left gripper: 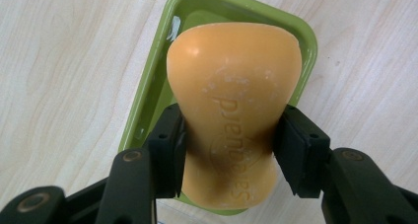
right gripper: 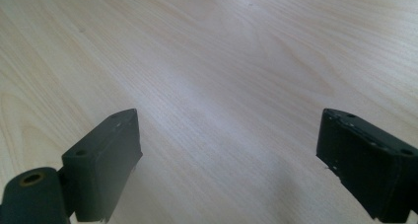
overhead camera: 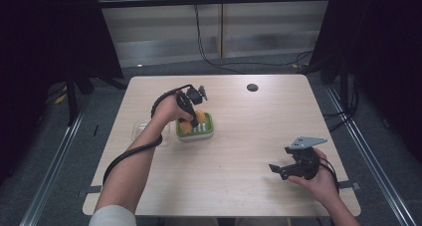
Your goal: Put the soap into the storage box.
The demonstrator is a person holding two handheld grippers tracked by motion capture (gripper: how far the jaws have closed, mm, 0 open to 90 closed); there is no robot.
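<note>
I am holding an orange bar of soap (left gripper: 231, 110) in the left gripper (left gripper: 229, 150), its jaws clamping the bar's narrow waist from both sides, right over the green soap dish (left gripper: 148, 93). In the high view the left gripper (overhead camera: 191, 117) is hanging over the dish (overhead camera: 205, 132), which is sitting left of the desk's (overhead camera: 249, 151) middle, nearer the far edge than the near one. I cannot tell whether the bar's lower end is touching the dish floor or hovering just above it.

What is worrying me is the grip itself. The soap looks smooth and curved, and the pads are biting only at the waist, so I am judging that it could squirt out or rotate if I squeeze harder or tilt the hand. If I let go while it is standing on end, it may topple over the rim onto the desk. The light dish could also slide if I am pushing sideways. A clear container (overhead camera: 142, 130) is lying just beside the dish toward the left edge, and my left forearm is crossing over it, so a careless pull back may knock it.

The right gripper (overhead camera: 278, 170) is resting near the near right corner, jaws standing wide apart over bare wood with nothing between them, well apart from the dish.
</note>
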